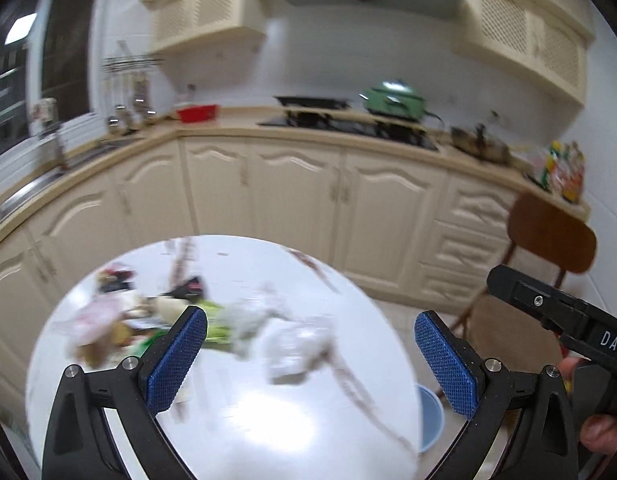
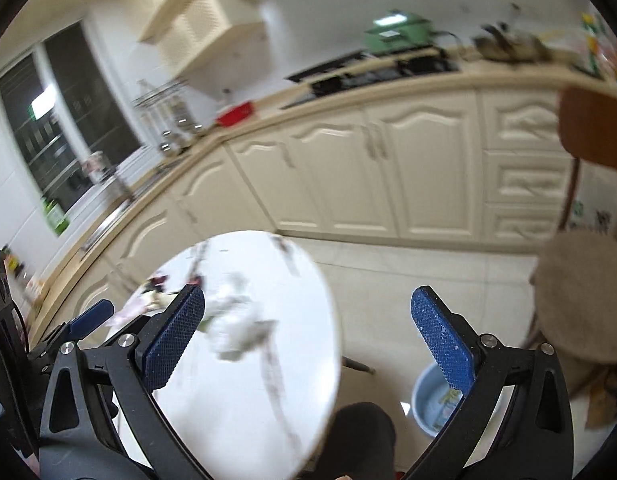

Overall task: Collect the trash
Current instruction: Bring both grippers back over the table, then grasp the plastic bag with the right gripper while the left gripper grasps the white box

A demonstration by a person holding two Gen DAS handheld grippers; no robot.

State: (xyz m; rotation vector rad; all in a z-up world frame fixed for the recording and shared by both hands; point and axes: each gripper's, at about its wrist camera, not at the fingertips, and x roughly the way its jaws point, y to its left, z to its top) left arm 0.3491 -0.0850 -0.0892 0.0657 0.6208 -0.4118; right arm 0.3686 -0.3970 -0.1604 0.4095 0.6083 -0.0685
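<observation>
- Both grippers are up over a round white worktop [image 1: 236, 420], and everything's pretty motion-blurred.
- Left gripper [image 1: 310, 360]: jaws spread wide, nothing between the blue pads [image 1: 176, 364].
- Right gripper [image 2: 308, 342]: jaws wide apart too, holding nothing. Its black body also pokes into the left wrist view at the right edge, with a hand [image 1: 596, 432] under it.
- The trash [image 1: 156, 320] sits on the worktop's far left part: a smeary heap of wrappers, something pink, something green, plus crumpled white paper [image 1: 292, 344] just right of it. Too blurry to say more.
- A light blue bin [image 2: 436, 400] stands on the floor, near right of the worktop, with some scraps inside.
- A brown chair [image 1: 548, 236] is off to the right.
- Far side: cream cabinets [image 1: 300, 192], a green pot [image 1: 392, 100] on the stove, and a red tub [image 1: 198, 112] further left by the sink corner.
</observation>
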